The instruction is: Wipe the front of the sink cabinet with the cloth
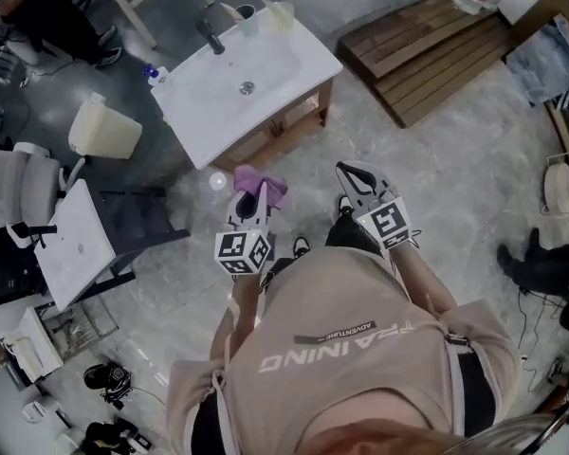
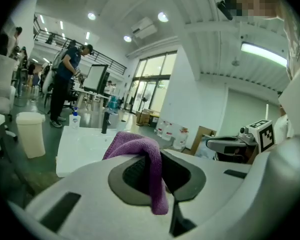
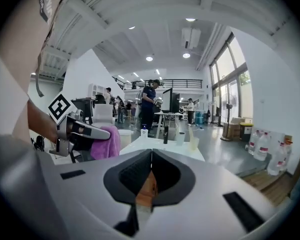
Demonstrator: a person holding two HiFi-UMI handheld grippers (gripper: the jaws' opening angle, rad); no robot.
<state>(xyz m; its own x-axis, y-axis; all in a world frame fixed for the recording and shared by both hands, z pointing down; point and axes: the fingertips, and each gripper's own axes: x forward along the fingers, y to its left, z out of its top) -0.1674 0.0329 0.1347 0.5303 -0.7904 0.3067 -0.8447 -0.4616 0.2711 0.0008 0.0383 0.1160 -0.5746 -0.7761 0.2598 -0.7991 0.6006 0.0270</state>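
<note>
First, at left, my left claw is clenched on the purple cloth, which folds over and hangs between its jaws. Ahead of both claws and clear of them stands the sink cabinet, wooden front toward me. At right, my right claw is clenched on nothing, jaws together.

Cloth: purple, soft-piled, bunched. It is clamped between the closed jaws of the left tool, one fold drooping over them, held off the floor near the cabinet front and not touching it.
Sink cabinet: wooden front, white basin top, standing on the floor.
</note>
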